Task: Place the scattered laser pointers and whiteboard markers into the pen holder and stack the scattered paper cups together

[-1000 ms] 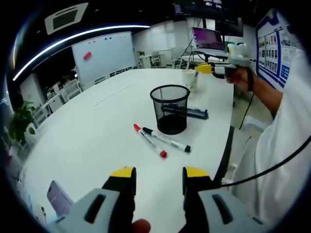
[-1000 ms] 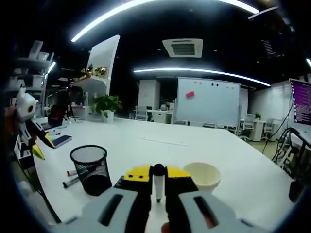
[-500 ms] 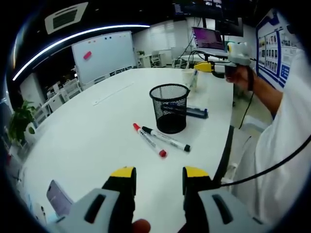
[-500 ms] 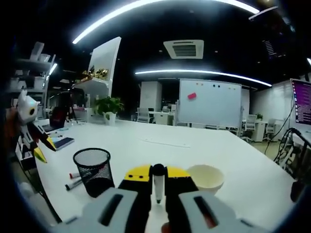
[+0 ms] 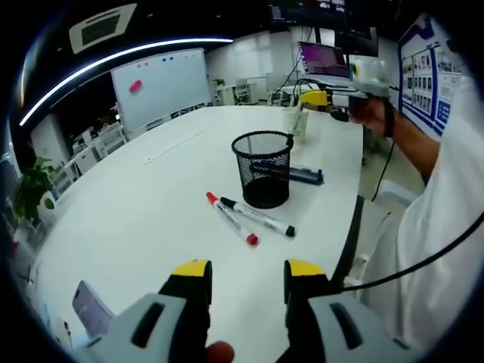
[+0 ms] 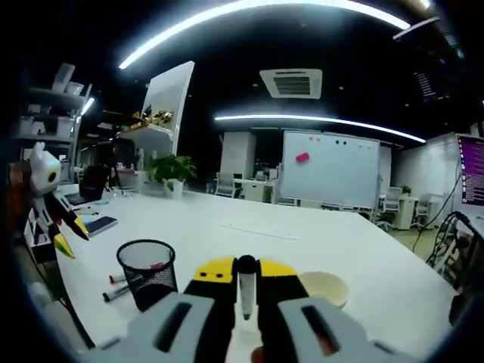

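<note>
In the left gripper view, the left gripper (image 5: 247, 274) is seen low over the white table (image 5: 151, 204), its yellow-tipped jaws spread apart with nothing between them. The black mesh pen holder (image 5: 264, 168) stands upright mid-table; whether anything lies inside cannot be told. Two whiteboard markers (image 5: 249, 218) — one red-capped, one black-capped — lie just in front of it, and a dark blue item (image 5: 302, 175) lies behind it. A paper cup (image 5: 293, 121) stands farther back, near the right gripper (image 5: 314, 99), which is held raised.

In the right gripper view, the right gripper (image 6: 246, 271) is seen pinching a white marker with a black cap (image 6: 246, 281) upright between its jaws. The pen holder (image 6: 147, 272) is seen lower left, the markers (image 6: 117, 286) beside it, and a paper cup (image 6: 324, 288) just right of the jaws. The left gripper (image 6: 53, 219) appears at the far left.
</note>
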